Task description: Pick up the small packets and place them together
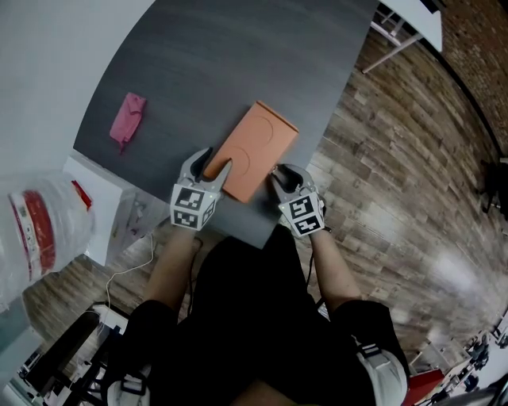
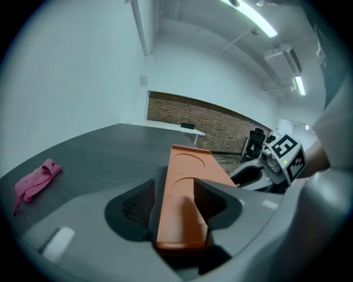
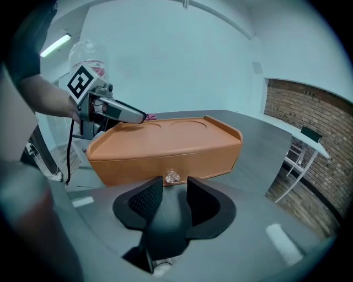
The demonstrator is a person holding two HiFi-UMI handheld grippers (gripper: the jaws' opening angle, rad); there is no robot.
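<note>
In the head view, an orange box (image 1: 258, 147) lies on the dark table (image 1: 198, 63), with a pink pouch (image 1: 127, 119) well apart to its left. The left gripper (image 1: 216, 162) and the right gripper (image 1: 284, 176) are at the box's near end. In the left gripper view, the jaws stand wide open, straddling the box's end without pressing it. In the right gripper view, the jaws stand apart and grip nothing, with the drawer's clear knob (image 3: 172, 177) just ahead of their tips.

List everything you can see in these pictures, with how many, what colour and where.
table: one, dark grey, under the handled things
box: one, orange, near the table's front edge
knob: one, clear, on the box's long side
pink item: one, soft, on the table left of the box, apart from it
plastic container: one, clear with red, off the table at left
white table: one, far right on the wood floor
left gripper: one, open, astride the box's near end
right gripper: one, open, just short of the knob
</note>
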